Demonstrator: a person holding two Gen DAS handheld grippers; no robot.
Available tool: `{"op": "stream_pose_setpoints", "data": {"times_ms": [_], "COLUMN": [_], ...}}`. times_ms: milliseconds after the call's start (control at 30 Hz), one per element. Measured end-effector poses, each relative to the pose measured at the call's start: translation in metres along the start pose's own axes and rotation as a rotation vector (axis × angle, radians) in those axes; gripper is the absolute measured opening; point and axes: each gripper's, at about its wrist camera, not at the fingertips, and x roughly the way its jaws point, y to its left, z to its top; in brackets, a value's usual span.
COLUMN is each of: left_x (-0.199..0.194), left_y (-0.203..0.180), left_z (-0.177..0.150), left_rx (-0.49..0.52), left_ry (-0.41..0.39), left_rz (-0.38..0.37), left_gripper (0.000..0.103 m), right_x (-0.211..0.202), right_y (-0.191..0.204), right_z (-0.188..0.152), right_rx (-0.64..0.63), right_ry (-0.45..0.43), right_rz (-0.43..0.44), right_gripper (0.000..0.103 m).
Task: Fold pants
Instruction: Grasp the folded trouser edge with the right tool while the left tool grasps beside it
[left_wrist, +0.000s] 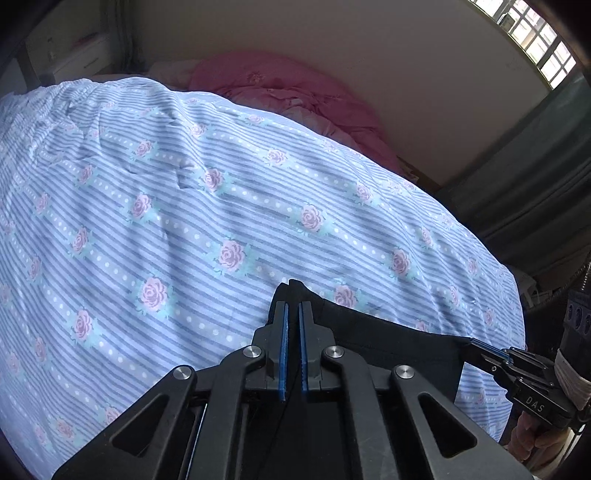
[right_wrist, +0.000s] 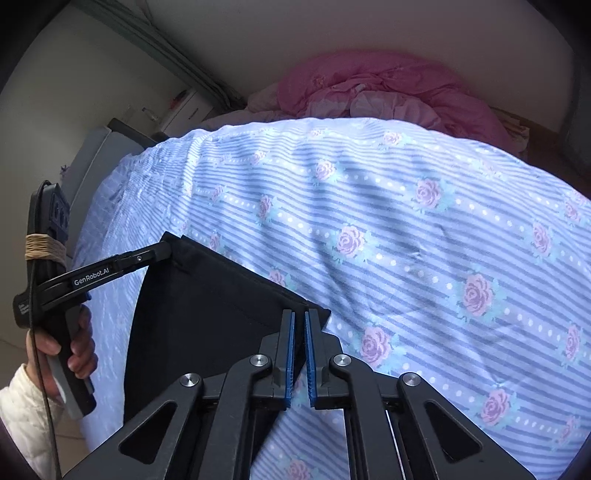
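Two grippers, left gripper (left_wrist: 293, 306) and right gripper (right_wrist: 299, 314), jaws pinching corners of black pants (right_wrist: 207, 295)

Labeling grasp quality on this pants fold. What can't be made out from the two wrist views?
- Lower part of the black pants: both views, hidden behind each claw's linkage and cut off by the bottom edge.
- Left claw contact with the cloth: left wrist view, black on black.
- Right claw tips: right wrist view, pinch point blends into the dark corner.
- Pink bedding: soft, detail unreadable.
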Motion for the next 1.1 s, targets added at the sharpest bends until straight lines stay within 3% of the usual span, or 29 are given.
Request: {"op": "stream_pose_setpoints", "data": {"times_ms": [167,233,267,333,367,500,633,900,1000,1067,1100], "left_x": [0.012,0.008,0.004,-0.008,-0.012,-0.009,0.01,0.031,0.035,0.037,0.04], "left_y": [0.004,0.006,0.006,0.01,0.011,0.017,0.031,0.036,0.034,0.035,0.03], "left_z": [0.002,0.001,0.002,0.001,0.0,0.0,-0.01,0.001,0.003,0.005,0.003], "left_rx": [0.014,0.012,0.014,0.031,0.039,0.068,0.021,-0.044,-0.072,-0.116,-0.134], "left_ry": [0.027,0.019,0.01,-0.009,-0.016,0.035,0.097,0.089,0.086,0.103,0.105], "left_rz": [0.022,0.016,0.023,0.022,0.014,-0.014,-0.057,-0.122,-0.146,-0.198,-0.195], "left_gripper": [0.008,0.011,0.022,0.044,0.047,0.048,0.047,0.049,0.04,0.026,0.025], "right_x": [0.007,0.01,0.009,0.002,-0.001,0.007,0.021,0.039,0.044,0.046,0.048], "right_y": [0.0,-0.004,-0.008,-0.014,-0.015,-0.017,-0.023,-0.053,-0.051,-0.053,-0.051], "right_z": [0.001,0.0,0.0,-0.002,-0.003,-0.011,-0.014,-0.011,-0.009,-0.006,-0.004], "right_rx": [-0.026,-0.006,0.014,0.051,0.054,0.068,0.113,0.235,0.214,0.218,0.219], "right_ry": [0.006,0.021,0.027,0.019,0.013,0.054,0.077,0.105,0.091,0.087,0.087], "right_rz": [-0.036,-0.011,-0.008,0.011,0.024,0.065,0.113,0.242,0.248,0.258,0.266], "right_gripper": [0.006,0.01,0.013,0.039,0.042,0.042,0.042,0.041,0.042,0.042,0.041]}}
